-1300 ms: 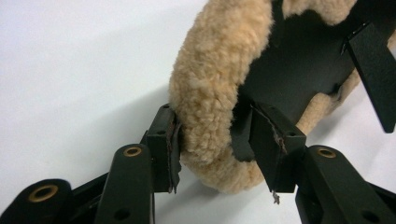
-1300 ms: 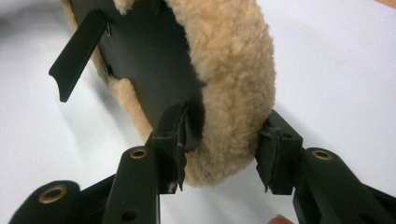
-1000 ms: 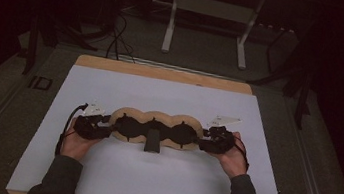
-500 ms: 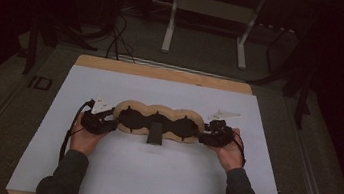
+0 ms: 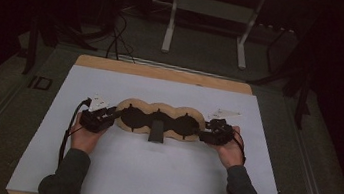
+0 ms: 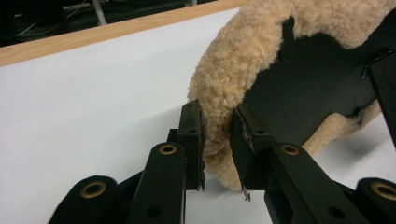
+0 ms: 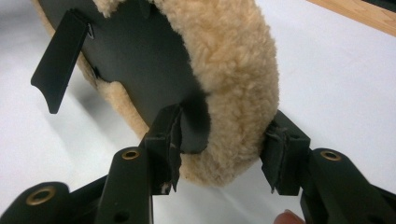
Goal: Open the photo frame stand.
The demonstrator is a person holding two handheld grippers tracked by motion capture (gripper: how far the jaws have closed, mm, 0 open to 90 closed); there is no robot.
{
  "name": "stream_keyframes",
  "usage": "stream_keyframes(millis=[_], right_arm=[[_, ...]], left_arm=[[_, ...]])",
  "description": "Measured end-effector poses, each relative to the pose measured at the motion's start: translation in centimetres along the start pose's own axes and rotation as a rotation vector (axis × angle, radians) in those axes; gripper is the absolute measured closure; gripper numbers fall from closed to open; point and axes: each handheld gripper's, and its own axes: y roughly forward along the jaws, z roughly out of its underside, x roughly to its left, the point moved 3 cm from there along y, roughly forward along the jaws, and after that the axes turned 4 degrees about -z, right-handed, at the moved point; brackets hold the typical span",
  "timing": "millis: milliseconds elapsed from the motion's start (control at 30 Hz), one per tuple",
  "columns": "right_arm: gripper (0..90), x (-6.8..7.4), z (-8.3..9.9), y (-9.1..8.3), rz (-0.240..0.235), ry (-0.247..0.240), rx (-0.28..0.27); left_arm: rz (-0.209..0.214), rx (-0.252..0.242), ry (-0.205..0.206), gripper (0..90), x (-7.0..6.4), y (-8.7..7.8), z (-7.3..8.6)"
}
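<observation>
**Fleece pad held at both ends**

I have the tan fleece-edged pad with three black round panels (image 5: 158, 121) lying across the middle of the white sheet (image 5: 149, 175). My left gripper (image 5: 107, 116) pinches its nine o'clock end, jaws closed tight on the fleece rim. My right gripper (image 5: 207, 131) straddles the three o'clock end, jaws wider, fleece between them. The sheet covers a wooden board (image 5: 163, 73). Beyond, at twelve o'clock, a pale metal stand (image 5: 211, 11) rises from a dark floor.
</observation>
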Motion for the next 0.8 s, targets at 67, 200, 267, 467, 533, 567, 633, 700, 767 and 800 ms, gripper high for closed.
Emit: stream_keyframes(millis=[67,200,267,467,533,567,633,700,767,800], right_arm=[[50.7,-0.1,0.3,0.3,0.008,-0.003,0.011],[49.3,-0.2,0.8,0.7,0.016,0.001,0.018],[48.9,-0.1,1.0,0.6,0.015,0.001,0.017],[47.8,0.1,1.1,0.4,0.004,-0.011,0.026],[47.3,0.1,1.2,0.3,-0.002,-0.007,0.025],[47.0,0.2,1.3,0.2,-0.004,-0.006,0.024],[46.1,0.3,1.4,0.1,-0.007,-0.002,0.021],[45.3,0.4,1.5,0.1,-0.010,0.008,0.020],[44.7,0.6,1.6,0.0,-0.007,0.011,0.021],[44.4,0.7,1.6,0.0,-0.006,0.013,0.022]], left_arm=[[0.003,0.001,0.009,74.8,-0.2,-0.2,-0.1],[0.008,0.001,0.023,74.4,-0.6,-0.6,-0.1],[0.017,-0.002,0.013,74.0,-0.6,-0.7,0.1],[0.053,-0.006,-0.007,73.0,-0.7,-1.3,0.6],[0.060,-0.005,-0.006,72.7,-0.7,-1.5,0.7],[0.063,-0.004,-0.006,72.6,-0.8,-1.6,0.8],[0.069,-0.002,-0.004,72.4,-0.8,-1.8,0.9],[0.074,0.000,-0.004,72.3,-0.9,-2.0,1.1],[0.083,0.002,-0.009,72.0,-0.9,-2.1,1.2],[0.089,0.006,-0.012,71.5,-0.9,-2.1,1.2]])
